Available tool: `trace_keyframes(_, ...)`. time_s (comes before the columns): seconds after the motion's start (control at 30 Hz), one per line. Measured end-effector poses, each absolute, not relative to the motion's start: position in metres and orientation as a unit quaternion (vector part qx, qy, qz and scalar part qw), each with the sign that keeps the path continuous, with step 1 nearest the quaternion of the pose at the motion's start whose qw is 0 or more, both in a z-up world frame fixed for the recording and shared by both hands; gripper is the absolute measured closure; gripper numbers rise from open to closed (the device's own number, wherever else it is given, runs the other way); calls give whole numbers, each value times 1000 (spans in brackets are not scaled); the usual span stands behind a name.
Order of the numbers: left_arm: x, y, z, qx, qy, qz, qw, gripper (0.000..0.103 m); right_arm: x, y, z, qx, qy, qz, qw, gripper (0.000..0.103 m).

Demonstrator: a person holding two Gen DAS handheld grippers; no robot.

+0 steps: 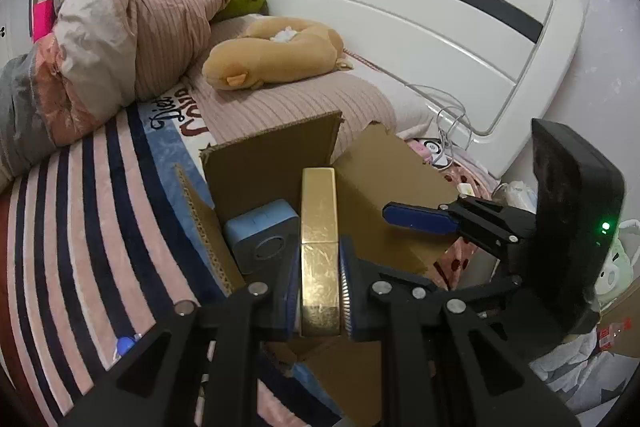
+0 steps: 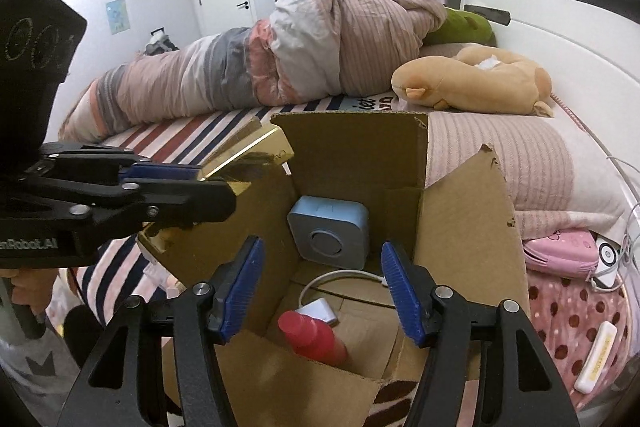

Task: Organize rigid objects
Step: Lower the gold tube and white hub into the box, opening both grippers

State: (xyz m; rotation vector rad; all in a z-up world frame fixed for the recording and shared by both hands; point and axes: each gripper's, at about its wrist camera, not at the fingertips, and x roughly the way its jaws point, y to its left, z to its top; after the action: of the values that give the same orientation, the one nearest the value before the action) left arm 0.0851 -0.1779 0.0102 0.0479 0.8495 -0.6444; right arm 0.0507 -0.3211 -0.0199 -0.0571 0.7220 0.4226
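My left gripper (image 1: 319, 291) is shut on a long gold box (image 1: 319, 247) and holds it over the open cardboard box (image 1: 276, 163) on the bed. In the right wrist view the left gripper (image 2: 216, 183) comes in from the left with the gold box (image 2: 256, 151) above the cardboard box's left wall (image 2: 352, 147). My right gripper (image 2: 322, 291) is open and empty, just above the cardboard box's near side. Inside lie a blue-grey square device (image 2: 330, 231), a red bottle (image 2: 314, 337) and a white adapter with cable (image 2: 320, 309). The device also shows in the left wrist view (image 1: 264, 233), as does the right gripper (image 1: 420, 221).
A rolled striped duvet (image 2: 248, 67) and a tan plush toy (image 2: 476, 83) lie on the bed behind the box. A white headboard (image 1: 400, 11) stands at the right. A pink pouch (image 2: 560, 251), a white cable and a small white case (image 2: 596, 359) lie to the right of the box.
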Motion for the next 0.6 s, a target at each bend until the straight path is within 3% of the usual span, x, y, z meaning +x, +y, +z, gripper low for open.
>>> trace_keyframes(0.47,82,-169,16,19,399,-295,868,85,46,-320,-17,-34,347,203,915,38)
trace_keyframes(0.6,77,-155,25,7,390,-290,874,66,44,-315,-15,-40,347,208,914,38)
